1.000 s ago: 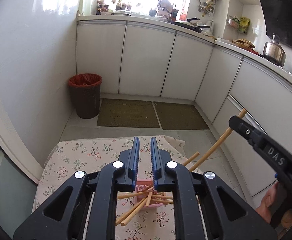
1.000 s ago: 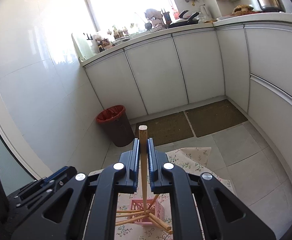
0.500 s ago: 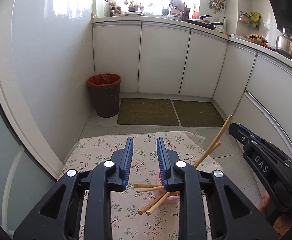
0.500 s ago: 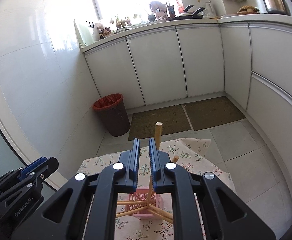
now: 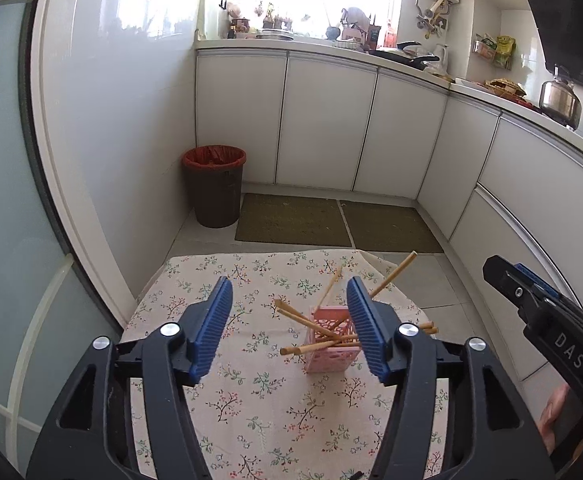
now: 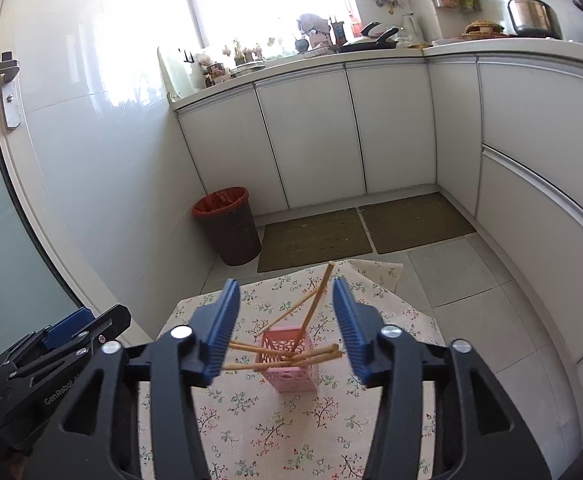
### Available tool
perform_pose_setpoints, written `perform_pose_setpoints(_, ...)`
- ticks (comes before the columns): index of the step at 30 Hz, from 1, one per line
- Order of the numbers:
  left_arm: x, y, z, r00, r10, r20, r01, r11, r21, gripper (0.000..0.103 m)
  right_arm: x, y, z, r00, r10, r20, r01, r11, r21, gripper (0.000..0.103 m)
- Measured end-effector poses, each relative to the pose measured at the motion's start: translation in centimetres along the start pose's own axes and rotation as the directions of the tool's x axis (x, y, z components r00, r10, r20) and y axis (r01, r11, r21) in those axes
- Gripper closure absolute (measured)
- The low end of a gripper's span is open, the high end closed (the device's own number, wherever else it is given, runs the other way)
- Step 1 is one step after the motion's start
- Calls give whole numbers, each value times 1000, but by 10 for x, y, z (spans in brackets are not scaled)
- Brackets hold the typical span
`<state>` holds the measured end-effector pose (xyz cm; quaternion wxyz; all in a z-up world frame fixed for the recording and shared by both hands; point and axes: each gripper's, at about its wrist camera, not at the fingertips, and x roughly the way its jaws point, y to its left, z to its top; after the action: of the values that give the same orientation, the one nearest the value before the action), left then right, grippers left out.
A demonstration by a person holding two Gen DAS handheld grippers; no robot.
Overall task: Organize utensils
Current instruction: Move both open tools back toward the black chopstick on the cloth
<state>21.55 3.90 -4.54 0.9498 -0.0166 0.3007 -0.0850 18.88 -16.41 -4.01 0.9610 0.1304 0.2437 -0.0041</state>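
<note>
Wooden chopsticks [image 6: 314, 309] in pink holder [image 6: 289, 364]; left gripper [image 5: 290, 328], right gripper [image 6: 286, 330] wide open, empty.

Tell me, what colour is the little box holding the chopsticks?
Pink. The box with cut-out holes shows best in the right wrist view.

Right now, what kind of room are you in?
Most likely a home kitchen. White cabinet doors run under a cluttered countertop, a shiny steel kettle sits on it, and wooden chopsticks stand in a pink plastic basket.
</note>
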Motion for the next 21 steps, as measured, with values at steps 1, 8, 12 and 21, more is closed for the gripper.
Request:
perform_pose_setpoints(1,-4,-2,-3,1000,3,2,-3,1000,2,35,-8,-1,-5,1000,-13,12,13,1000,-1,38)
perform_pose_setpoints(8,-20,-1,-36,1000,7,-27,-7,1000,18,22,-41,-23,-46,992,-122,16,121,991,48,14)
perform_pose_setpoints(12,-16,-8,-57,996,-13,-85,18,998,54,7,-41,-33,-70,985,-168,-40,169,985,35,7)
perform_pose_setpoints(21,38,-37,-120,921,-45,-386,145,962,232,7,-41,-87,-141,945,-201,-258,236,965,111,7)
